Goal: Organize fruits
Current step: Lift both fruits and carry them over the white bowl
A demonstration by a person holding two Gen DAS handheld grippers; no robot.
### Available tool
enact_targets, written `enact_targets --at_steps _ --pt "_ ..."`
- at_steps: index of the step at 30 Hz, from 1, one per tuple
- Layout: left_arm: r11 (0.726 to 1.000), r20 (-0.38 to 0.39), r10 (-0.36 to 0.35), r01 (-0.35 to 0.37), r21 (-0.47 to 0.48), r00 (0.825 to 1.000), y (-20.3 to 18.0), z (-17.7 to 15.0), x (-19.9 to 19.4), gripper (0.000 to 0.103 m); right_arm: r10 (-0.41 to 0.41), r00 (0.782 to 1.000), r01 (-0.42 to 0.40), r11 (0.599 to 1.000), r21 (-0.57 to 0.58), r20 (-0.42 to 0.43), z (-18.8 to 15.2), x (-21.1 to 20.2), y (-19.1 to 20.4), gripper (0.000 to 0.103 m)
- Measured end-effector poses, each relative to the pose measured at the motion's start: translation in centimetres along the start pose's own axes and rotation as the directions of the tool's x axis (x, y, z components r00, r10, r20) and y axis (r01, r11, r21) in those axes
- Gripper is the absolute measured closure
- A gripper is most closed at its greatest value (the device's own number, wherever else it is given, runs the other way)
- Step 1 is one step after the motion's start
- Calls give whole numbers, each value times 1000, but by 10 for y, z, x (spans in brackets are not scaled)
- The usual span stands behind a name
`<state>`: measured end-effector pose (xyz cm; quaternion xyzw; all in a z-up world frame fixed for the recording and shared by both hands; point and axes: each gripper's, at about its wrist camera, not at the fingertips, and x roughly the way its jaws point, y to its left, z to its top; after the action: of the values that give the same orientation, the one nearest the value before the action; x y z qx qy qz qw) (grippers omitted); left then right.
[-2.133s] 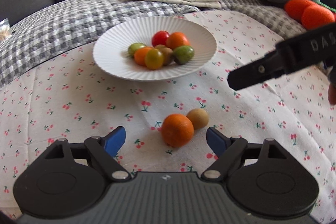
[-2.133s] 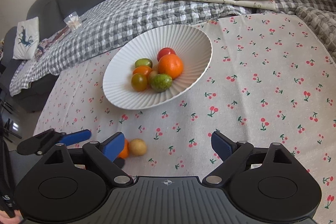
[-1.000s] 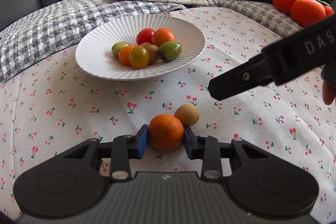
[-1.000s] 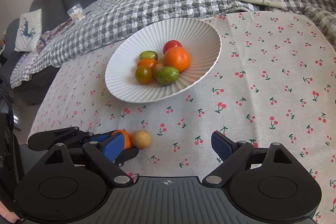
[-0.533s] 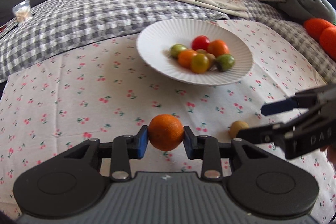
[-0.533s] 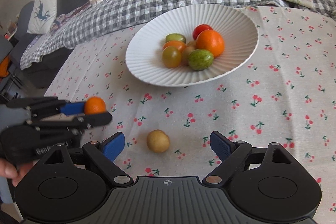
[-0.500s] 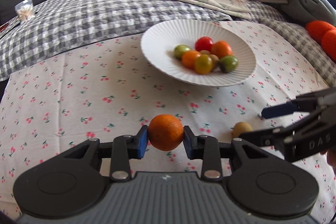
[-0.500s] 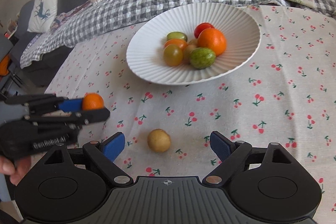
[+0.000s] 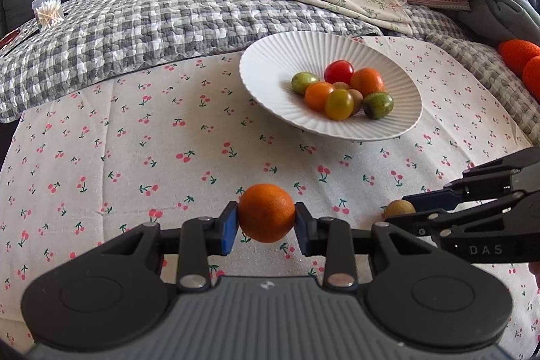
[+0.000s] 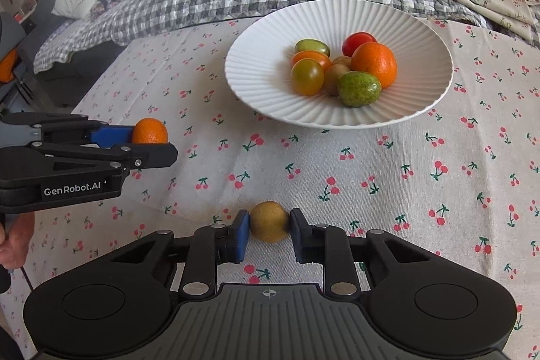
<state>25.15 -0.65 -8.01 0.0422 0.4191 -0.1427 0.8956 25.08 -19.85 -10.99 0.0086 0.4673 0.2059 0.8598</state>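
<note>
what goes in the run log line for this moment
left tongs: shut on orange | right tongs: shut on brown fruit | plate: seven fruits

Ribbed glazed plate [image 10: 422, 32] — printed cloth [image 10: 405, 191]

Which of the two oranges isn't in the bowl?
The orange pinched in the left gripper, held above the tablecloth. The other orange sits in the white bowl.

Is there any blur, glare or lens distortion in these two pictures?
Left wrist view: strong fisheye bending; the cherry-print tablecloth edge curves, corners go dark; the orange in the left gripper is sharp; the top right is overexposed. Right wrist view: same bending; the small yellow-brown fruit and white ribbed bowl are sharp, with soft daylight shadows.
</note>
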Motion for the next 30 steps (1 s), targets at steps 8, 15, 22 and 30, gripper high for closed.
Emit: enact_targets --at_steps 8,15,22,30 --pt "1000 26 -2 2 -20 1000 -1 5 -7 70 13 1000 -13 1000 23 25 6 -21 -10 78" --pt "1000 75 -1 2 -24 997 -10 15 -19 70 22 998 -24 999 35 66 16 -51 -14 78" --pt "1000 119 19 -21 17 993 -19 29 -19 70 -4 990 -5 998 63 144 30 -74 -32 78" --pt "1000 162 2 -4 8 987 -29 52 -2 70 -66 976 36 989 145 210 48 -70 -61 78"
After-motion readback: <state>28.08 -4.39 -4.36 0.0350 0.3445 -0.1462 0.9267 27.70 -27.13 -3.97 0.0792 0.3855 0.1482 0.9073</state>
